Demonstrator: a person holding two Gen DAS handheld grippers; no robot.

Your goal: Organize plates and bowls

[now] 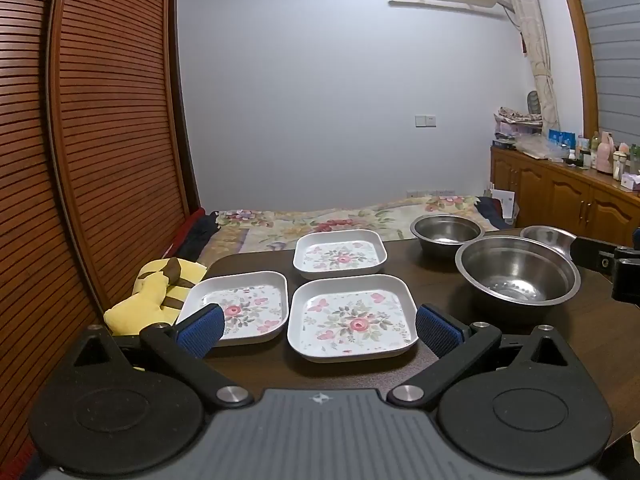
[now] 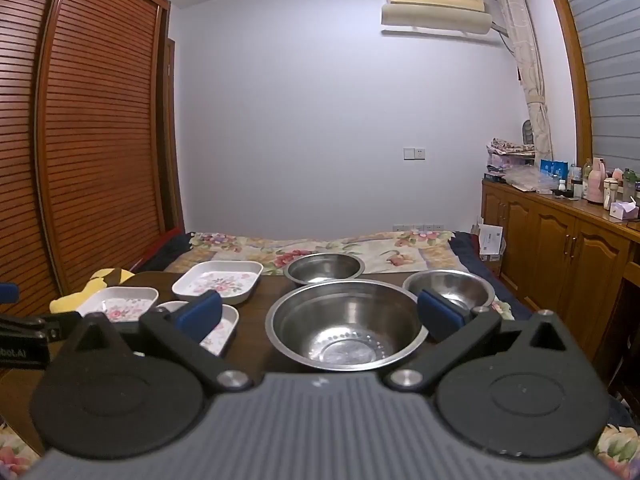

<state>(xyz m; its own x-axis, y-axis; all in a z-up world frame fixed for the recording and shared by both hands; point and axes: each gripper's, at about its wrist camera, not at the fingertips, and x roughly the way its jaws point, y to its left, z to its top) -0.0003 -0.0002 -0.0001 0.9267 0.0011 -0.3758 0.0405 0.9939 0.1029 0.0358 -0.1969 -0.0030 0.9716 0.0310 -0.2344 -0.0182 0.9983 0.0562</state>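
Observation:
Three white square floral plates lie on the dark table: a near one (image 1: 351, 317), a left one (image 1: 242, 306) and a far one (image 1: 339, 254). Three steel bowls stand to the right: a large one (image 1: 517, 272), a far one (image 1: 446, 232) and a small one (image 1: 547, 237). My left gripper (image 1: 318, 330) is open and empty, just in front of the near plate. My right gripper (image 2: 320, 314) is open and empty, its fingers either side of the large bowl (image 2: 347, 325). The far bowl (image 2: 323, 267), small bowl (image 2: 450, 286) and plates (image 2: 218, 280) also show there.
A yellow plush toy (image 1: 156, 294) lies at the table's left edge. A bed with a floral quilt (image 1: 340, 218) lies beyond the table. A slatted wooden wardrobe (image 1: 80, 140) stands at left, and a cluttered wooden cabinet (image 1: 568, 196) at right.

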